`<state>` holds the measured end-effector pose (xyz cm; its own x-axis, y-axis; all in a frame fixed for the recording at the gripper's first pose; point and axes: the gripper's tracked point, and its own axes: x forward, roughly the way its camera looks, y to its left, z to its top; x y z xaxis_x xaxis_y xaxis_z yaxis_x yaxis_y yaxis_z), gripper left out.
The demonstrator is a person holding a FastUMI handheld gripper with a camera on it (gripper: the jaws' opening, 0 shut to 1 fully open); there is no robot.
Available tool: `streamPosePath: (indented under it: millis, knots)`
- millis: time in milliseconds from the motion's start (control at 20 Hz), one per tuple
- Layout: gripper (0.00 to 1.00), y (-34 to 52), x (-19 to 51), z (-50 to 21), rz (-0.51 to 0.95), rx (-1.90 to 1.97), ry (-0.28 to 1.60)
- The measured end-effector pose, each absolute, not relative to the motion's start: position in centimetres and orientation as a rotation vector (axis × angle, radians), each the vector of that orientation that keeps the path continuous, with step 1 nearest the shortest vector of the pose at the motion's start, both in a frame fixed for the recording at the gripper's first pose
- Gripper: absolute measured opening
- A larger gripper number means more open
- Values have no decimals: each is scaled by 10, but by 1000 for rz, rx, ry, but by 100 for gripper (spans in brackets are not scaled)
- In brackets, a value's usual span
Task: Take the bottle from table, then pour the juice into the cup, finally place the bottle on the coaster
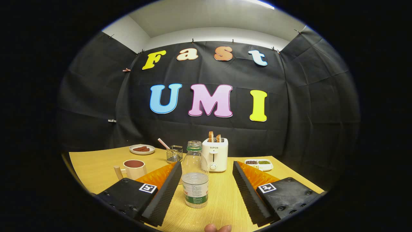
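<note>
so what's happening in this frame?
A person's handheld gripper is open, with the uncapped bottle standing on the table between its fingers, close to the left one, not yet gripped. The cup sits beyond the left finger. The toaster stands behind the bottle.

A white toaster (215,154) held two slices. A wire basket (174,154), a plate (142,149) and a divided dish (258,164) stood nearby
</note>
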<state>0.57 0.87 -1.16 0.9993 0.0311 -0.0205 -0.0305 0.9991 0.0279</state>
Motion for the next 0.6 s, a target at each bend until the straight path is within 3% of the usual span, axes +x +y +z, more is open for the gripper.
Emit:
streamPosePath:
  millis: [600]
  knots:
    - [98, 23, 20, -43, 45, 23, 42]
